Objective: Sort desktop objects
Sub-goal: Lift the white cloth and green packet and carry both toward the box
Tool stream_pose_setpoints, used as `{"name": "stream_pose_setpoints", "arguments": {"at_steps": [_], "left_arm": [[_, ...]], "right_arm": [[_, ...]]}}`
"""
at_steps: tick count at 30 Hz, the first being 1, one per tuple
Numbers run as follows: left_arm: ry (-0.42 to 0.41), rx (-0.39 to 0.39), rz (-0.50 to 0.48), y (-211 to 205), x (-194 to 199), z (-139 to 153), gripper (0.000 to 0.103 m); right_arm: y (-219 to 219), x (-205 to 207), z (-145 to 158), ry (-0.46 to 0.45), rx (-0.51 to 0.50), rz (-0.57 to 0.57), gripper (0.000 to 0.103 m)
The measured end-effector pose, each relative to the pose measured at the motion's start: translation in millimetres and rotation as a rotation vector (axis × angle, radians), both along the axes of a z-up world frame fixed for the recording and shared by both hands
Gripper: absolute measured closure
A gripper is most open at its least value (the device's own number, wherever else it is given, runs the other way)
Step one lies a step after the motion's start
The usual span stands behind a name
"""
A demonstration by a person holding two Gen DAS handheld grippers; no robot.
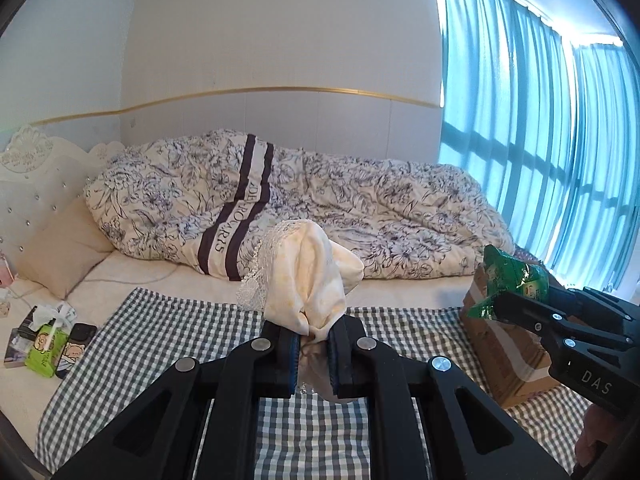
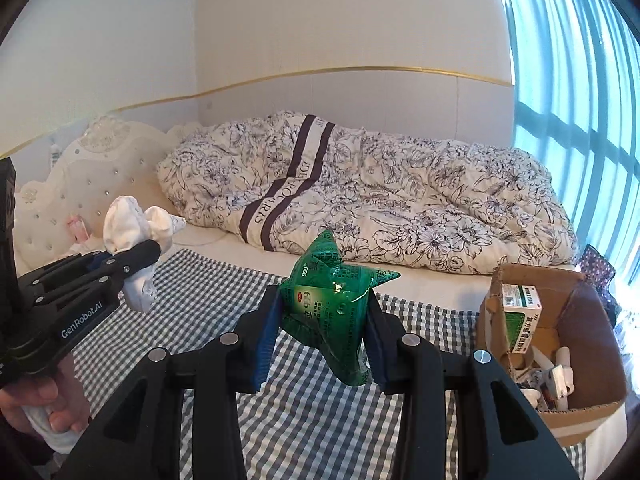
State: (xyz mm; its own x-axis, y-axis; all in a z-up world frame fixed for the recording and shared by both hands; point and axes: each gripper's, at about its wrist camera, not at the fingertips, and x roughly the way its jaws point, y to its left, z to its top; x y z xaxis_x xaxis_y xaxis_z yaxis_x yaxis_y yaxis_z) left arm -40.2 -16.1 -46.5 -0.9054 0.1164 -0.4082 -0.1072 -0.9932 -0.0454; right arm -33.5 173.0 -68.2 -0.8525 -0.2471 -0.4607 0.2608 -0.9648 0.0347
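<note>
Held above the checked cloth on the bed, the left claw [image 1: 313, 354] pinches a soft, limp cream lace-trimmed cloth [image 1: 310, 276] by its bunch, while the right claw [image 2: 325, 350] clamps a light, crinkly, slippery green foil pouch [image 2: 334, 304] mid-body near the bed's right edge.

Cream cloth [image 1: 316, 276] – green pouch [image 2: 332, 312], perhaps crumpled

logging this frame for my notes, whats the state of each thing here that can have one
left hand-held gripper: shut on the crumpled cream cloth with lace trim, held off the bed
right hand-held gripper: shut on the crinkled green foil packet, held up
brown cardboard box: open, green-and-white carton upright inside
floral duvet: bunched up
green tissue pack: opened, tissue sticking out
</note>
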Motion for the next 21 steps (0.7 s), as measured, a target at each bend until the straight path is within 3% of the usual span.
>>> {"name": "stream_pose_setpoints", "arguments": {"at_steps": [21], "left_arm": [[0.028,0.006,-0.058,35,13,16,0.092]], "right_arm": [[39,25,23,0.052,0.016,-0.062,0.064]]}}
